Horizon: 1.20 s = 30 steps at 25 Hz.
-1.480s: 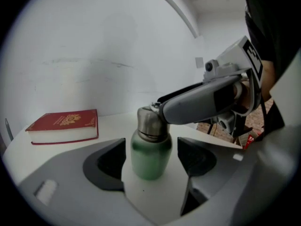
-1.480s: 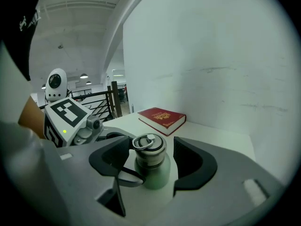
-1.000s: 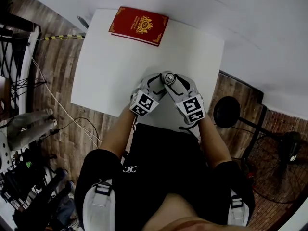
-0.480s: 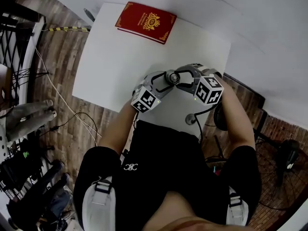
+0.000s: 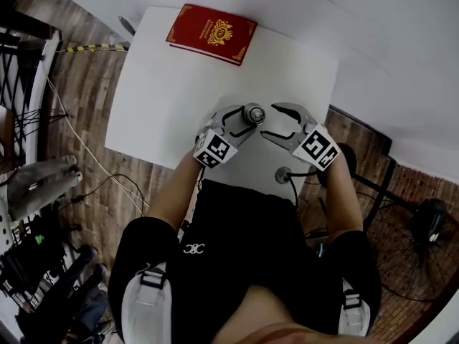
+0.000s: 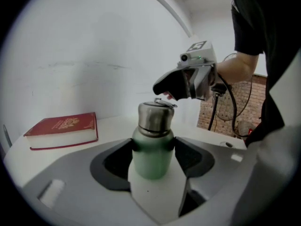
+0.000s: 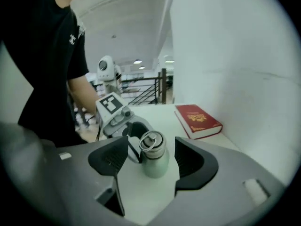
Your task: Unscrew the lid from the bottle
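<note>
Green-bodied bottle (image 6: pixel 151 152) stands upright, clamped round its body by the left tool (image 5: pixel 242 120). Its steel lid (image 7: pixel 151 141), still on, sits just ahead of the right tool (image 5: pixel 270 121), whose jaws have just been opening and gape wide, holding nothing.

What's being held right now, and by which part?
The left gripper grips the green steel-lidded bottle by its body; the right gripper, jaws just opened, holds nothing.
</note>
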Each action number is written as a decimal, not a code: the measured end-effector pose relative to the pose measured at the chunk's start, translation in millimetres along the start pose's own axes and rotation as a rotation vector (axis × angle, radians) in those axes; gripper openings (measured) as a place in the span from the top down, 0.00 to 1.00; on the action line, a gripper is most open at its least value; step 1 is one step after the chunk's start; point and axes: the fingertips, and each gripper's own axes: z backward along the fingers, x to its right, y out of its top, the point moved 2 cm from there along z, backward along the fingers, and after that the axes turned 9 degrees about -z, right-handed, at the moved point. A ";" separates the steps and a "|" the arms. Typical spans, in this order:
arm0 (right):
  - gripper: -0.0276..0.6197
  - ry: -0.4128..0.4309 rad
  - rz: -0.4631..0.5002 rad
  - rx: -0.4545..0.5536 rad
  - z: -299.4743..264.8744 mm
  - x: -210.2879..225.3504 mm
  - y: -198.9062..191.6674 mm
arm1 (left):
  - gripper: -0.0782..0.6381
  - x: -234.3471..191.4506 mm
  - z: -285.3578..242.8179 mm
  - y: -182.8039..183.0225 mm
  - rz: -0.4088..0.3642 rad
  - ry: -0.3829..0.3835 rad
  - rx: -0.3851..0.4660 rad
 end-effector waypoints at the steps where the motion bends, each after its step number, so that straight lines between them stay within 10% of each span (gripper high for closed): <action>1: 0.52 -0.068 -0.085 0.101 3.2 1.0 3.9 | 0.42 -0.2 0.2 -0.3 0.002 0.002 0.001; 8: 0.52 -0.434 -0.432 0.456 -6.2 -7.6 -2.5 | 0.42 -0.4 -2.8 -0.2 0.000 0.003 0.003; 17: 0.58 -0.608 -0.467 0.367 -31.1 5.3 -12.9 | 0.42 -0.6 -3.0 -0.1 -0.003 -0.001 0.002; 22: 0.60 -0.472 -0.335 0.267 -33.3 5.8 -11.9 | 0.42 0.1 -3.9 0.5 -0.005 -0.009 0.004; 30: 0.60 0.077 0.006 -0.026 -40.1 11.9 -12.5 | 0.42 -1.1 -5.4 -0.2 -0.007 -0.015 0.004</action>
